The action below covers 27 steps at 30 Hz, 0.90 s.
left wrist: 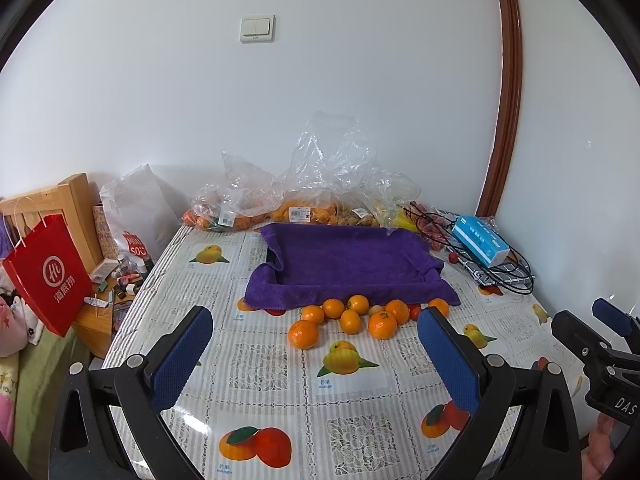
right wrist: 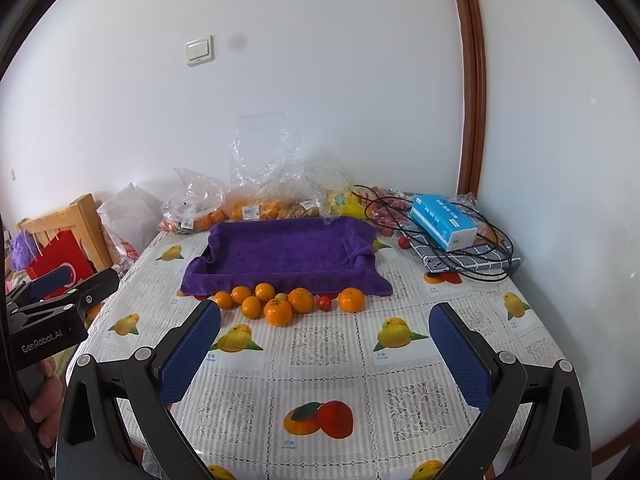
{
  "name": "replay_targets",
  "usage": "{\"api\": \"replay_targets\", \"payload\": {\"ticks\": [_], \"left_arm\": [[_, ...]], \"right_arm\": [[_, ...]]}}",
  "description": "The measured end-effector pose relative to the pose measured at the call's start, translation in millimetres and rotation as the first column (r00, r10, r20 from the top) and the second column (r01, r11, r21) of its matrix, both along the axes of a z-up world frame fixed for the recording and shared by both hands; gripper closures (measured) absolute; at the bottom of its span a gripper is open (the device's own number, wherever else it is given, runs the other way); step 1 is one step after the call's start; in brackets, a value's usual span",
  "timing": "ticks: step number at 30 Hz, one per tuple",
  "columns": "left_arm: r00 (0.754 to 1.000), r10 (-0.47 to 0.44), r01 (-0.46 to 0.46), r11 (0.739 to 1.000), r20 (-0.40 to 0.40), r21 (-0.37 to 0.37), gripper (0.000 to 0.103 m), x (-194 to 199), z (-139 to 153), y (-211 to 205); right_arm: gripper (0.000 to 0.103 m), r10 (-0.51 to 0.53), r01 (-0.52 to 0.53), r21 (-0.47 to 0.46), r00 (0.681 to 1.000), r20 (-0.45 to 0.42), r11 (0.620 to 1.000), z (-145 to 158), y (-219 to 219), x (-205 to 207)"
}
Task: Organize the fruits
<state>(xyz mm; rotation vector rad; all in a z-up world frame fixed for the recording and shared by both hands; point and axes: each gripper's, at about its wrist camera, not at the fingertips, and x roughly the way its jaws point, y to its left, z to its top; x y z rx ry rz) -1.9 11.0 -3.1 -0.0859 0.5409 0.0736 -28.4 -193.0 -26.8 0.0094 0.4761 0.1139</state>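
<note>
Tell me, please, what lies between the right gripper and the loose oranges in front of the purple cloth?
Only bare fruit-print tablecloth, seen in the right wrist view, separates the open right gripper from the oranges.

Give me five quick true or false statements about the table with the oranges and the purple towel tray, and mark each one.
1. The loose oranges lie on the tablecloth in front of the purple towel tray. True.
2. The tray already holds several oranges. False: nothing lies on its towel lining.
3. The left hand-held gripper is clamped on an orange. False: its jaws stand wide apart, holding nothing.
4. The right hand-held gripper is open and holds nothing. True.
5. The blue tissue box sits left of the tray. False: it rests to the tray's right, on a checked item with black cables.
</note>
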Motion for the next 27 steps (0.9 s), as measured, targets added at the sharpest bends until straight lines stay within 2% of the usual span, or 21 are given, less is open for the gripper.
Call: {"api": "replay_targets", "payload": {"ticks": [16, 22, 27], "left_arm": [[1.0, 0.023, -0.023, 0.999, 0.003, 0.031, 0.0, 1, 1, 5], [1.0, 0.024, -0.023, 0.999, -0.015, 0.044, 0.0, 10, -5, 6], [1.0, 0.0, 0.002, 0.999, -0.031, 0.052, 0.0, 24, -12, 7]], "right_arm": [[0.0, 0.0, 0.0, -0.009, 1.0, 0.004, 1.0, -3, 4, 2], [0.0, -0.005, 0.004, -0.03, 1.0, -0.007, 1.0, -10, 7, 14], [0.0, 0.004, -0.004, -0.002, 1.0, -0.017, 1.0, -17, 6, 32]]}}
